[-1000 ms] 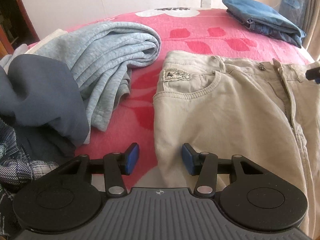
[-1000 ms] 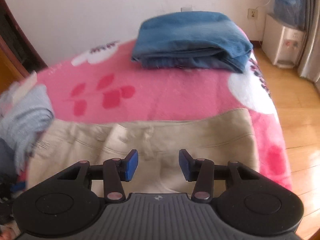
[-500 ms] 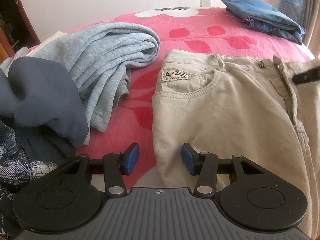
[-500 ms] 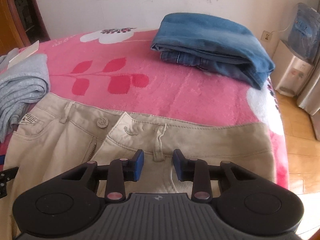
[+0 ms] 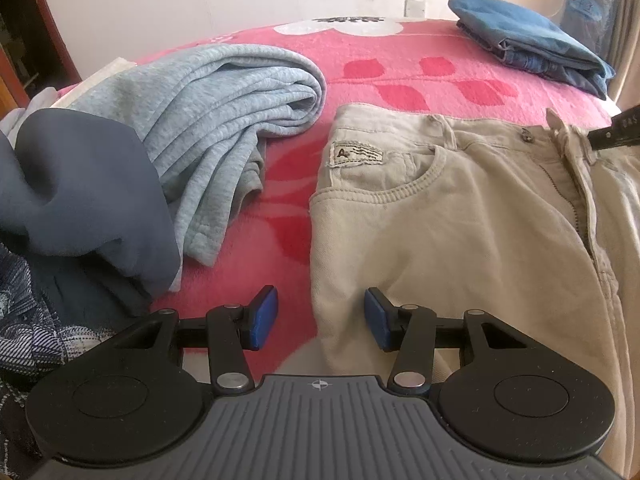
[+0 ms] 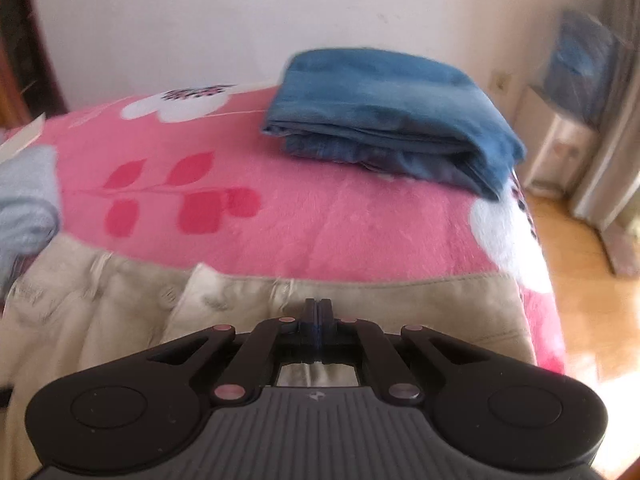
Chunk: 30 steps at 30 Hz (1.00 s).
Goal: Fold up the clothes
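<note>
Beige trousers lie flat on the pink blanket, waistband toward the wall and fly open. My left gripper stands open low over their left side edge, one blue pad above the blanket and the other above the cloth. My right gripper has its jaws pressed together at the waistband by a belt loop, right of the fly. Its dark tip shows in the left wrist view touching that waistband. The pinched cloth itself is hidden under the tips.
Folded blue jeans sit at the far right of the bed. A light blue-grey sweatshirt and a dark grey garment are heaped at the left. Wooden floor and a white appliance lie past the bed's right edge.
My right gripper's jaws went from apart to fully together at the waistband as it shifted slightly. The left gripper stayed still and open.
</note>
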Each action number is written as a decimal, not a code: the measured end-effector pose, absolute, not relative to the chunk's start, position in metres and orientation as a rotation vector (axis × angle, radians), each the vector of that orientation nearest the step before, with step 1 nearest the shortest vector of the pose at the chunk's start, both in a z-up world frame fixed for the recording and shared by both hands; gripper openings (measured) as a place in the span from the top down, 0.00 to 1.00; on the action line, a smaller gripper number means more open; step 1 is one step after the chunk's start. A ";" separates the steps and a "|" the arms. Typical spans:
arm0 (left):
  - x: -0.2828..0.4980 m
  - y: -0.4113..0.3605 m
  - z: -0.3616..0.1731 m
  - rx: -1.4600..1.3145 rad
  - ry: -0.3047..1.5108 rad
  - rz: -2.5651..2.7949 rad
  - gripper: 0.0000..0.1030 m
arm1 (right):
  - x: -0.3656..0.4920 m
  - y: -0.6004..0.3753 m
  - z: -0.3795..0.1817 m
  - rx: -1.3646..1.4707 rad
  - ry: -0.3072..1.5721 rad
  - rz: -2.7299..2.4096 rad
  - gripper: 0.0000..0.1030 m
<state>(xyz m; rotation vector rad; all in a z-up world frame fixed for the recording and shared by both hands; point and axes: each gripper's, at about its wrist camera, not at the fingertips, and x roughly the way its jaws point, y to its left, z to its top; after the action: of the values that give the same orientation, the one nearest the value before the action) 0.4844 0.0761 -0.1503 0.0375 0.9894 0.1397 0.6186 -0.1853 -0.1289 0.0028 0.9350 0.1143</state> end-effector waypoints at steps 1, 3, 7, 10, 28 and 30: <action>0.484 0.077 -0.150 0.037 0.989 0.139 0.53 | 0.621 -0.190 -0.130 0.041 0.945 0.100 1.00; 0.484 0.078 -0.151 0.034 0.988 0.136 0.53 | 0.623 -0.199 -0.130 0.116 0.951 0.090 1.00; 0.484 0.078 -0.153 0.037 0.983 0.130 0.53 | 0.609 -0.205 -0.111 0.154 0.901 0.135 1.00; 0.484 0.078 -0.153 0.041 0.978 0.129 0.53 | 0.608 -0.203 -0.115 0.149 0.925 0.185 1.00; 0.409 0.110 -0.091 -0.198 0.999 0.151 0.43 | 0.524 -0.255 -0.087 0.427 0.930 0.440 0.98; 0.387 0.107 -0.080 -0.187 1.020 0.181 0.42 | 0.509 -0.251 -0.086 0.406 0.971 0.508 0.98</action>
<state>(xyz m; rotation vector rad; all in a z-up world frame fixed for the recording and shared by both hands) 0.3873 0.1073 -0.0800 -0.1875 1.0196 0.1811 0.5088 -0.2510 -0.0856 0.4063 0.9707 0.5076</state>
